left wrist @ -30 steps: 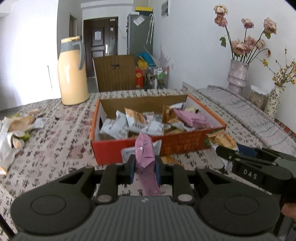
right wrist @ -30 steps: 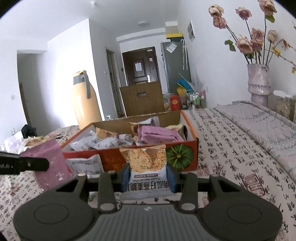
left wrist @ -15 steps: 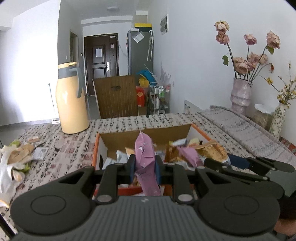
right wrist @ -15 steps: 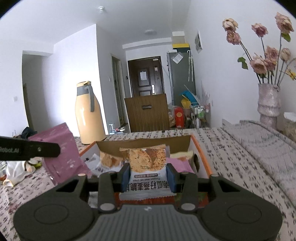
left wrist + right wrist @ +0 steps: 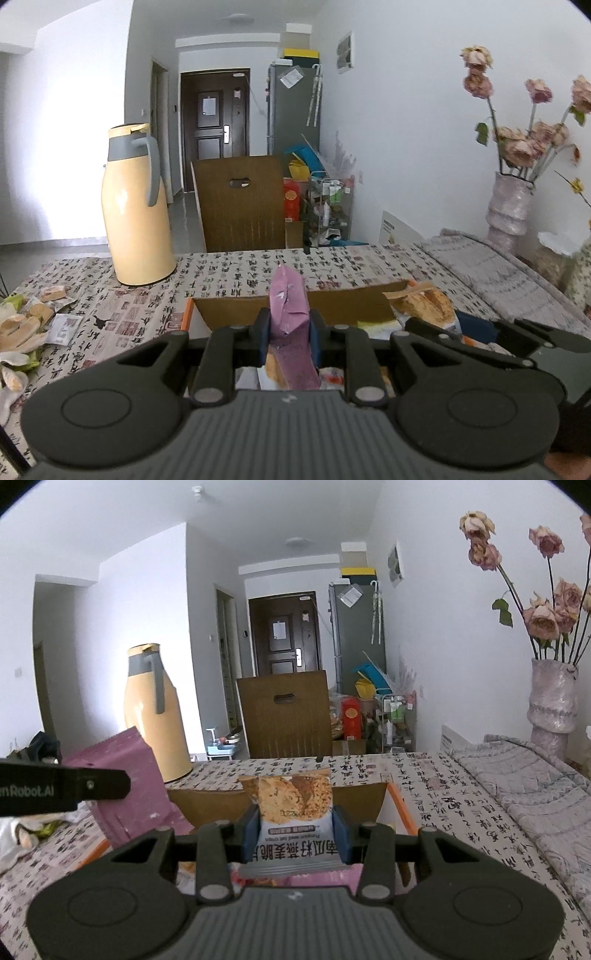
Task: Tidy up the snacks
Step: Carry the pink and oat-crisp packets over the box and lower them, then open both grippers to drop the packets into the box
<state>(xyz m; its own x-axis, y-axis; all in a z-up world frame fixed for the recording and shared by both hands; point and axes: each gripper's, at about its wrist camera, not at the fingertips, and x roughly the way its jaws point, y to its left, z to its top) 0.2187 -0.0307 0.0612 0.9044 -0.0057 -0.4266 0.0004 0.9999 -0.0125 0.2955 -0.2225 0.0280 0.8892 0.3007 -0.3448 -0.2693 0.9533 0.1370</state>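
Patterned tablecloth [image 5: 236, 266] recedes below: your left gripper [image 5: 287, 334], pinching the purple packet [image 5: 289, 314], and right gripper [image 5: 295, 830], clamping the crisp packet [image 5: 293, 805], have risen over the box [image 5: 400, 808], so both await release.

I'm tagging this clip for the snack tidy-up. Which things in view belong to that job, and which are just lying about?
Part of the job:
- pink foil snack packet pinched in the left gripper
- white pumpkin-seed crisp packet pinched in the right gripper
- orange cardboard snack box

Just lying about:
- cream thermos jug with grey handle
- pale vase of dried roses
- torn wrappers on the tablecloth
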